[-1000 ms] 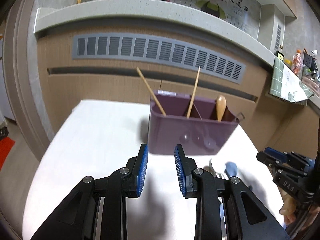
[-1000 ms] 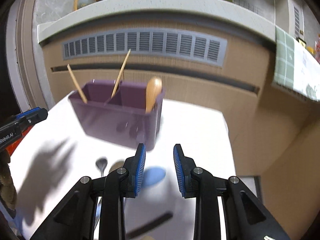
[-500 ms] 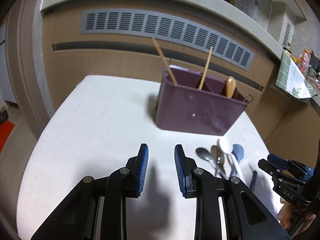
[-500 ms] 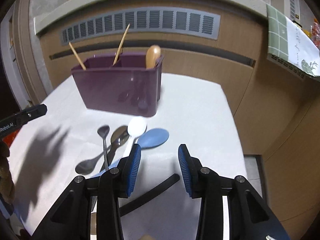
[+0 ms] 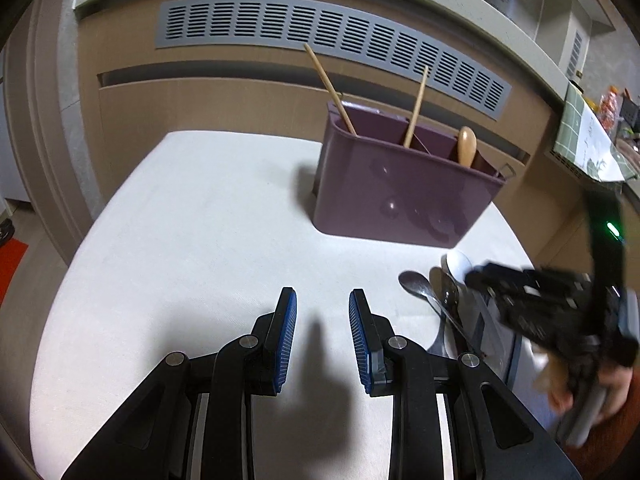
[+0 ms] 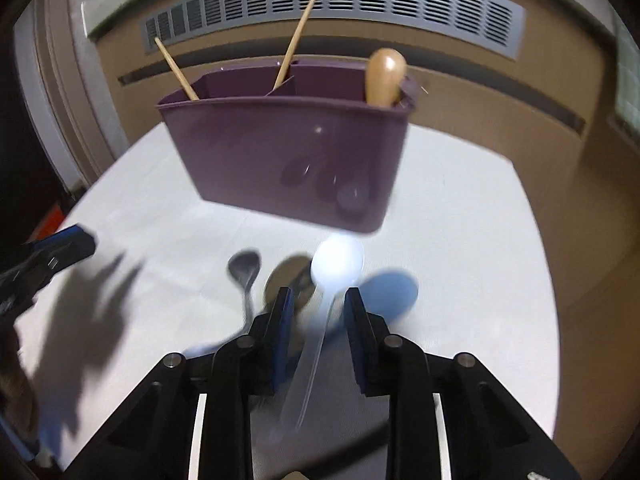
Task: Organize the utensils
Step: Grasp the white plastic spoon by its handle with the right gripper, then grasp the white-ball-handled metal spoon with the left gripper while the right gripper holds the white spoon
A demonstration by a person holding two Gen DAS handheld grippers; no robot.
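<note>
Utensils are partly sorted, as far as I can tell.

From the left wrist camera, the purple holder [image 5: 404, 184] stands on the white worktop [image 5: 200, 240]. Two thin wooden sticks [image 5: 330, 88] and one wooden spoon [image 5: 467, 151] already stand inside the holder. That part looks done. More spoons lie flat on the worktop in front of the holder, so they are left to do. One is a dark metal spoon [image 5: 416, 285]. The left claw [image 5: 322, 334] is in front of the holder and off to its left side. Its two blue fingers are apart and nothing is between them. The right claw [image 5: 472, 278] is a dark blur over the loose spoons.

From the right wrist camera, a white spoon [image 6: 337, 267] lies just in front of the holder [image 6: 288, 160]. A blue spoon [image 6: 390, 294] is beside it, and two dark spoons [image 6: 245, 266] lie on its other side. The right claw [image 6: 317, 322] is right over the white spoon. The thin white handle runs between the two fingers. The fingers are closing, but they do not press on the handle yet. I think this white spoon goes into the holder next.
</note>
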